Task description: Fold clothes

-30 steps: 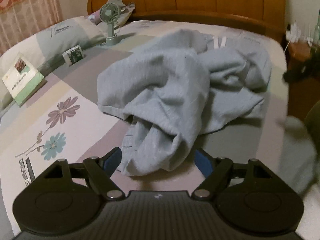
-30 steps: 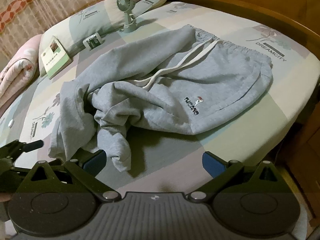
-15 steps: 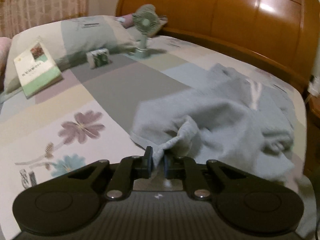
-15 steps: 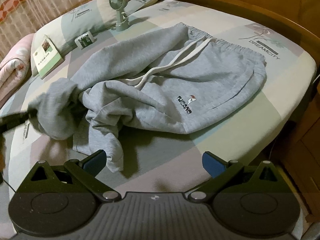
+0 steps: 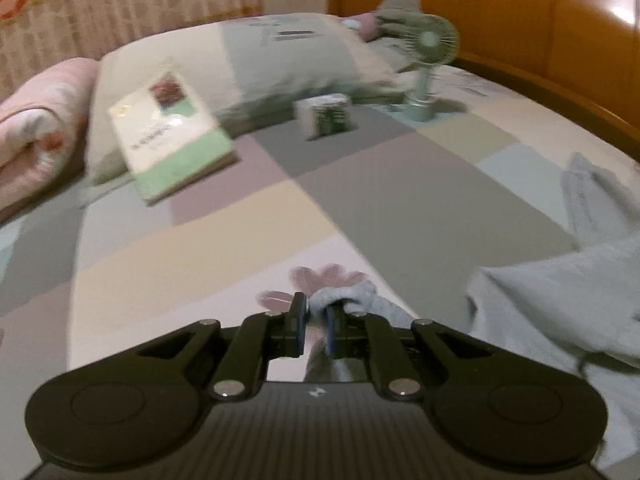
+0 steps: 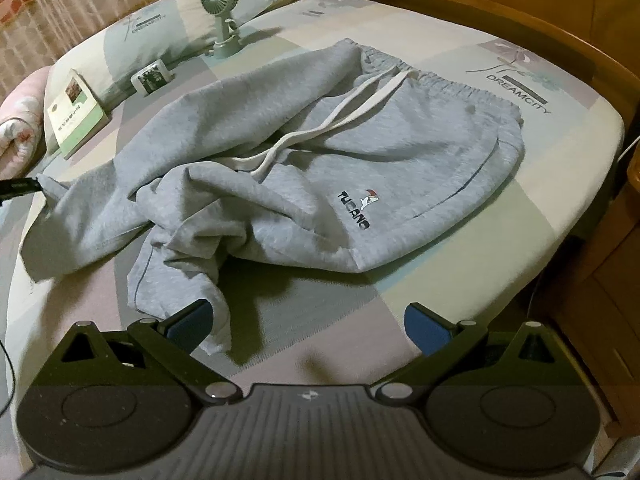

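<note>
Grey sweatpants (image 6: 400,152) with a white drawstring and a small dark logo lie crumpled on the patchwork bed. My left gripper (image 5: 315,330) is shut on the cuff of one leg (image 5: 344,300); the rest of the pants (image 5: 560,292) trails off to the right in the left wrist view. In the right wrist view that leg stretches left to the left gripper's tip (image 6: 20,186) at the frame edge. My right gripper (image 6: 308,326) stands open above the bed's near part. The other leg's cuff (image 6: 216,320) lies against its left finger.
A green book (image 6: 76,114), a small box (image 6: 154,78) and a green desk fan (image 6: 224,12) stand near the pillows (image 5: 288,56). A rolled pink blanket (image 5: 36,128) lies at the left. The wooden headboard (image 5: 560,20) and bed frame (image 6: 560,36) border the mattress.
My left gripper closed on the leg cuff and pulled it leftward, away from the pile, stretching that leg out. The right gripper stayed open and drifted slightly.
</note>
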{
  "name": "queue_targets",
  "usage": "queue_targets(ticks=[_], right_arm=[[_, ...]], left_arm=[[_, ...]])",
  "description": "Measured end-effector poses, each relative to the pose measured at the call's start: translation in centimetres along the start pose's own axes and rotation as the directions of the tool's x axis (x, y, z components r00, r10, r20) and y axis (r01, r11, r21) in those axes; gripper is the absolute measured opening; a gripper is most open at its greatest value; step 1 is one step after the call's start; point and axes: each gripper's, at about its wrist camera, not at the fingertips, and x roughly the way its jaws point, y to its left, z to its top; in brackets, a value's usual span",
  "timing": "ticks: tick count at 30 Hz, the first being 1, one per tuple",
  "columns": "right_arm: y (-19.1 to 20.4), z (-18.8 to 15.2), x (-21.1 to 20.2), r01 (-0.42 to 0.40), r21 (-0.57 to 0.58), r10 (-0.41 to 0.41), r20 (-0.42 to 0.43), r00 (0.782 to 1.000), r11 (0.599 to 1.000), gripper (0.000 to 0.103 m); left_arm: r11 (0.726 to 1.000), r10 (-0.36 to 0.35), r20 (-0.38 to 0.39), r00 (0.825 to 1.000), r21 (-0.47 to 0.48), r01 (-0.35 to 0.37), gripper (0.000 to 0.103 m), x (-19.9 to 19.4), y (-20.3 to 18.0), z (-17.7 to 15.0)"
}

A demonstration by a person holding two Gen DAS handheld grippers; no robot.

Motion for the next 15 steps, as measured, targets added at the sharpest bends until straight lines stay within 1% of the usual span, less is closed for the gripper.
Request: queue_targets(ticks=[4,8,9,11,14,15], right_arm=[[0.1,0.2,0.5,0.001,-0.001,-0.001,-0.01,1.0,1.0,0.103],[0.3,0.4,0.9,-0.003,-0.005,0.002,-0.018,1.0,1.0,0.103],[0.4,0.4,0.9,-0.003,-0.007,0.003,-0.019,1.0,1.0,0.103],[0.5,0.4,1.0,-0.005,-0.01,0.005,-0.022,1.0,1.0,0.103],[0.5,0.4,1.1,-0.004,-0.011,0.003,-0.022,1.0,1.0,0.103],[0.5,0.4,1.1,-0.002,-0.01,0.002,-0.021,1.0,1.0,0.103]], left_arm=[[0.996,0.084,-0.001,0.996,-0.041,-0.084,0.008,0.2,3.0,1.0],[0.981,0.163,-0.039,0.986,-0.101,-0.166,0.008,0.9,5.6,1.9],[0.978,0.168,-0.055,0.984,-0.115,-0.174,0.008,1.1,6.1,1.9],[0.977,0.158,-0.087,0.984,-0.13,-0.168,0.012,1.7,6.6,1.7],[0.977,0.145,-0.102,0.984,-0.14,-0.159,0.016,2.0,6.7,1.1],[0.978,0.145,-0.102,0.984,-0.139,-0.158,0.021,1.9,6.6,0.9]])
